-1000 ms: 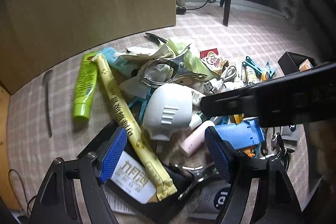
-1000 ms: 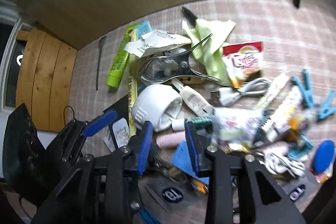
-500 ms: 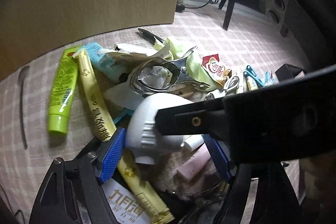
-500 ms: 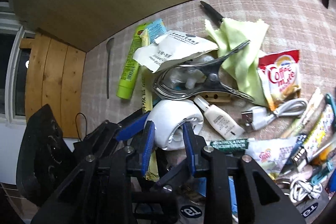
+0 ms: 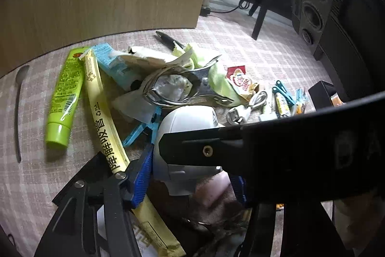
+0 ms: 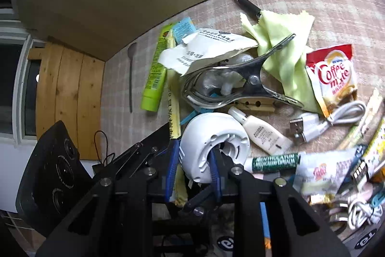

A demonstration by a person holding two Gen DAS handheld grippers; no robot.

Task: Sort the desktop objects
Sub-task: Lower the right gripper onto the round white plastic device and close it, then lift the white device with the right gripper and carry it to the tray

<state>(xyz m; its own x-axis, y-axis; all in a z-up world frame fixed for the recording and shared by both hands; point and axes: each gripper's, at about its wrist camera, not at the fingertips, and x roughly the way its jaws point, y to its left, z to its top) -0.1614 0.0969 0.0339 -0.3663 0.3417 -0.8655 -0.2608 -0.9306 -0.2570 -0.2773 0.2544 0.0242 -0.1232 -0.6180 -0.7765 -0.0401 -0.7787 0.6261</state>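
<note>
Right wrist view: the right gripper is closing, its blue pads straddling the rim of the white round device. Left gripper is closing around the same device; contact is unclear. It sits amid clutter beside the metal clip and yellow sachet.

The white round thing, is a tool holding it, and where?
Both close on the white round thing: right tool pinches its rim, one finger inside the hollow; left tool flanks its body.

Both grippers' fingers now flank the white device.
</note>
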